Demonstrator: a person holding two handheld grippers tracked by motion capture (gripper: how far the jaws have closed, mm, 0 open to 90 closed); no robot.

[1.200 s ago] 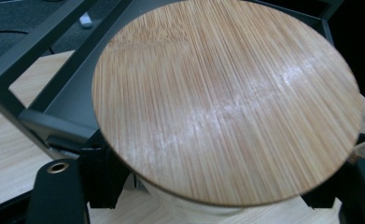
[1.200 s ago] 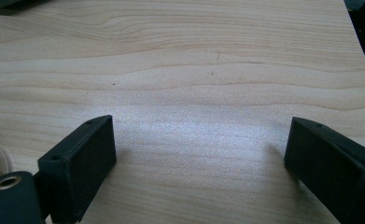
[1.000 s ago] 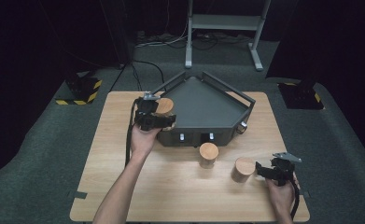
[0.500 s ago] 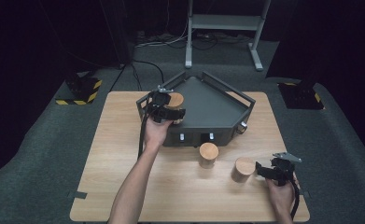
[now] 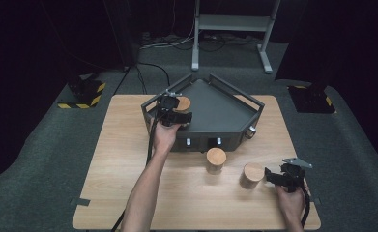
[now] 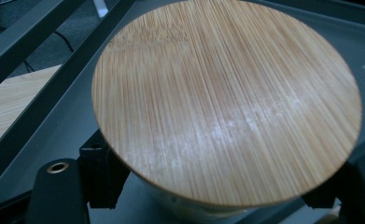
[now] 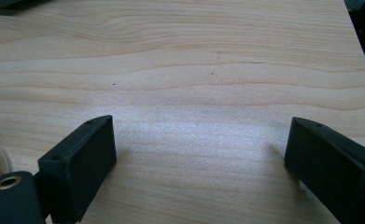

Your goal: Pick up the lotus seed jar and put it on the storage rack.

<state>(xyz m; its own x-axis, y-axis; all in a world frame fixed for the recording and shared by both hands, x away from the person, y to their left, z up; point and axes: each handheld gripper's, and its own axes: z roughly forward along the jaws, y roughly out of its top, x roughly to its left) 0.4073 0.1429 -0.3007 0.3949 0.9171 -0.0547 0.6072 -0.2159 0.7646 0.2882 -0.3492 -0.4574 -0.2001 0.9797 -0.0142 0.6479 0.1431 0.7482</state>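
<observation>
left gripper (image 5: 176,110) is clamping jar (image 6: 227,100) inside tray (image 5: 220,108) | right gripper (image 7: 199,163) is resting apart over bench (image 7: 194,70)

Overhead light falls on the bench (image 5: 128,159) while the surrounding room stays near black. The high view is soft and slightly grainy. In the left gripper view the bamboo lid (image 6: 227,100) is mildly blurred with a pale sheen. The right gripper view shows glare on the wood and short shadows beside the jaws.
</observation>
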